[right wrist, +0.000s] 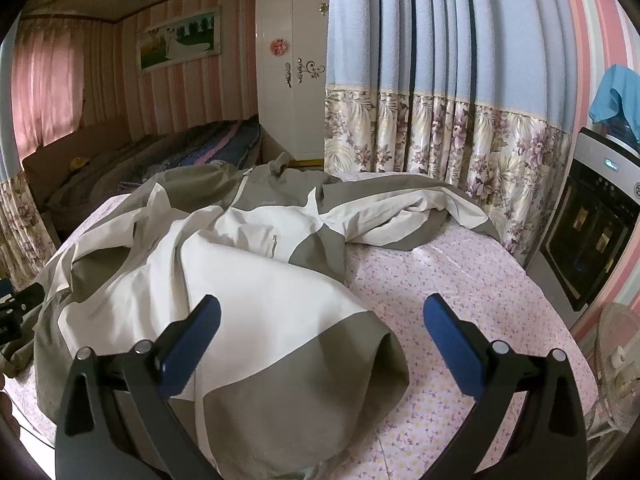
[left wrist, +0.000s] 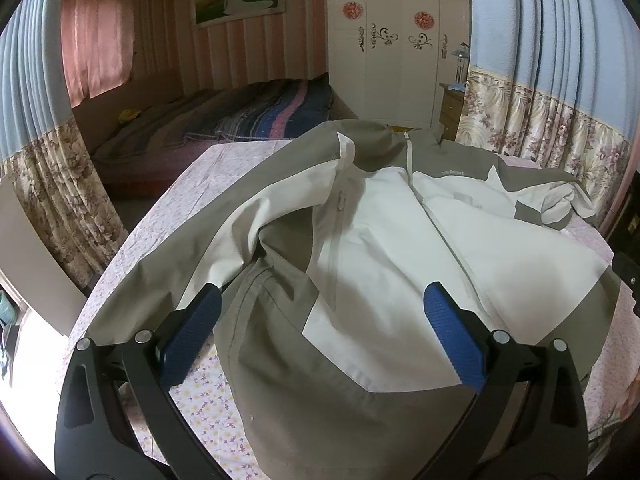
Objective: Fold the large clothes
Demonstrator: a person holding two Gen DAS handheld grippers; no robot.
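A large white and grey-olive zip jacket (left wrist: 376, 248) lies front up and rumpled on a round table with a pink floral cloth (left wrist: 200, 396). My left gripper (left wrist: 322, 300) is open and empty above the jacket's lower left hem, blue pads (left wrist: 192, 336) apart. In the right wrist view the jacket (right wrist: 240, 280) fills the left and middle, one sleeve (right wrist: 404, 220) stretched to the far right. My right gripper (right wrist: 322, 312) is open and empty above the jacket's lower right hem corner and the bare cloth (right wrist: 460, 280).
A bed with a striped quilt (left wrist: 240, 116) stands behind the table, a white wardrobe (left wrist: 396, 48) beyond it. Blue floral curtains (right wrist: 440, 100) hang at the far side. A black appliance (right wrist: 592, 232) and a fan (right wrist: 616, 360) stand at the right.
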